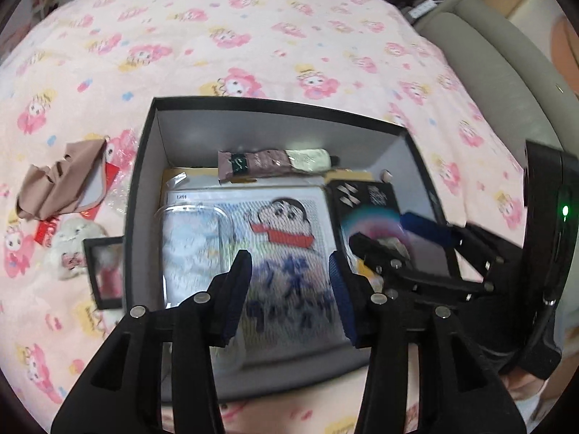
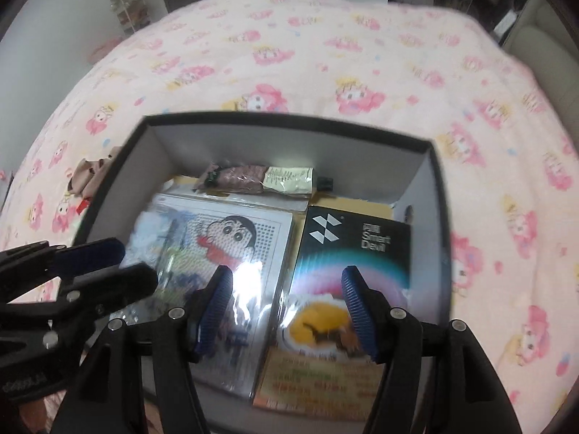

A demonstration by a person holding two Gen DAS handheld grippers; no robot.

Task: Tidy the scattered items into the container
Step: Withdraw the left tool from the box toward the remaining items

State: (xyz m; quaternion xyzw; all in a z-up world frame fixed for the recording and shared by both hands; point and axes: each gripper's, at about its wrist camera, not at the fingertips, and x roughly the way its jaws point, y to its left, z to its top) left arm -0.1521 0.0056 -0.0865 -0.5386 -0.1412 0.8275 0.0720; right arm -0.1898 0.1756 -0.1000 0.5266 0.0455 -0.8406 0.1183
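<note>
Black open-topped box [image 1: 144,166] on a bed with a pink cartoon-print blanket [image 1: 253,36], already holding a flat cartoon bead-art pack [image 1: 289,238], a clear phone case [image 1: 191,242], a black "Smart Devil" carton [image 2: 347,238], a yellow-printed food packet [image 2: 318,372] and, along the far wall, a folded umbrella [image 1: 275,162]. Still outside, just left of the box wall: a crumpled tan cloth [image 1: 58,181], a red-labelled plastic wrapper [image 1: 108,177], a white plush toy [image 1: 72,246] and a small black-framed picture [image 1: 105,271] touching the box's left side. Both grippers poised above the box interior, pointing steeply down. Left gripper [image 1: 289,289] with fingers moderately apart and nothing between them; right gripper [image 2: 286,311] likewise parted somewhat wider, empty, hovering over the carton and food packet. Remaining items all lying to the left of both pairs of fingers, beyond the box's left wall, so apparently nearer the left hand. Framed picture's long axis running roughly parallel to that wall; a reach over or around the rim likely needed.
</note>
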